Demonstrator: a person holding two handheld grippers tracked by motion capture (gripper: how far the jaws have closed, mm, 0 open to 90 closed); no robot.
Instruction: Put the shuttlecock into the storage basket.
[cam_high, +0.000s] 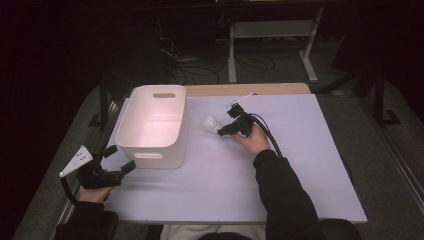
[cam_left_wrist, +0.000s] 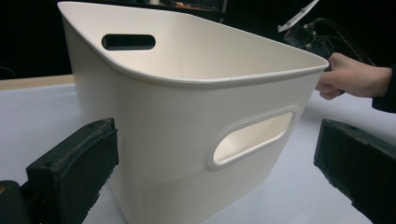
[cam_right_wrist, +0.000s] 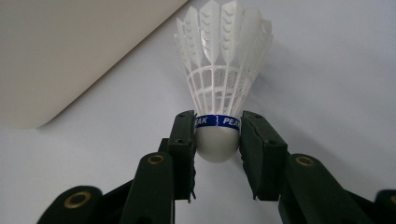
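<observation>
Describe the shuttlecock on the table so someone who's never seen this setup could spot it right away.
Start at the big white bin on the pale table. Just to its right the right gripper is shut on the shuttlecock. It is the only feathery thing there: a white skirt, rounded white nose and a blue band.

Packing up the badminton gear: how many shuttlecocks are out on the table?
1. The shuttlecock is clamped by its cork in the right tongs, just right of the white bin. The bin's visible floor holds none.
</observation>
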